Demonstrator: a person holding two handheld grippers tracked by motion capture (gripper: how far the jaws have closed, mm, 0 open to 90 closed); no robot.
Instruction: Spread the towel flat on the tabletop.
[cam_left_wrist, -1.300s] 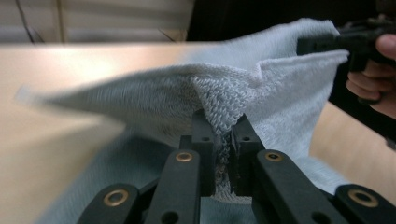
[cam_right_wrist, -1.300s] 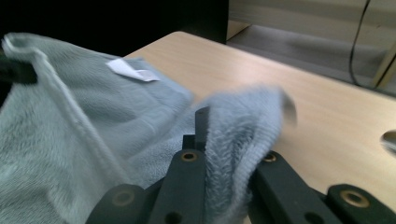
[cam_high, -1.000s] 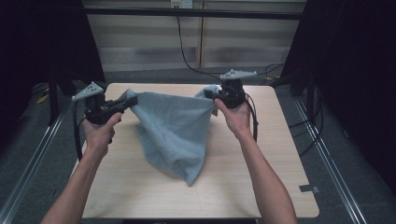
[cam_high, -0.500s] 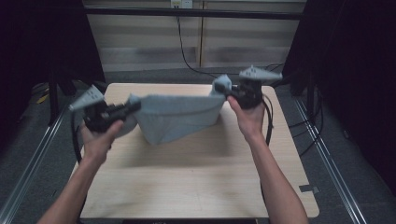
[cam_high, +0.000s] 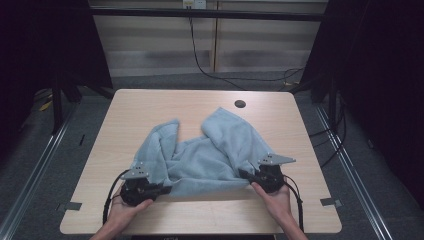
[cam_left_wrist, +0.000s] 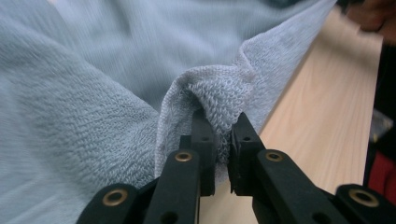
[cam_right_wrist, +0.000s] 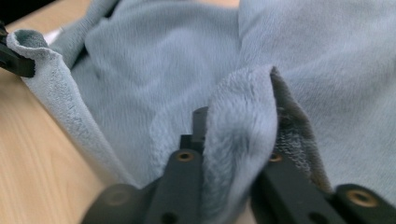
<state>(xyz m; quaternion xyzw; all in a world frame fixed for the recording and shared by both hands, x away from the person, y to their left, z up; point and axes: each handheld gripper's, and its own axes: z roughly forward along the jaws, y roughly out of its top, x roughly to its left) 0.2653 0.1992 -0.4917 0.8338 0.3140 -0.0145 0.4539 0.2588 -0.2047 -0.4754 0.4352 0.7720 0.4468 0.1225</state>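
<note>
In the high view, a soft light-blue fleece cloth (cam_high: 205, 155) lies bunched on the pale wooden worktop (cam_high: 150, 107), near the edge closest to the person. Two corners of the cloth point away toward the far side. The left hand-held gripper (cam_high: 162, 189) sits at the cloth's near left corner. The right hand-held gripper (cam_high: 245, 175) sits at the near right corner. A small dark round hole (cam_high: 240, 104) is in the worktop beyond the cloth.

In the left gripper view, the left hand-held gripper (cam_left_wrist: 223, 140) pinches a folded bit of the cloth (cam_left_wrist: 93, 93) between its black jaws. The jaws have just been opening a little, and the cloth is between them. The worktop (cam_left_wrist: 322, 116) shows on the right.

In the right gripper view, a fold of the cloth (cam_right_wrist: 243, 135) drapes over the right hand-held gripper (cam_right_wrist: 236, 140) and sits between its jaws. These jaws have just been opening a little too. The worktop (cam_right_wrist: 37, 140) shows at the left.
</note>
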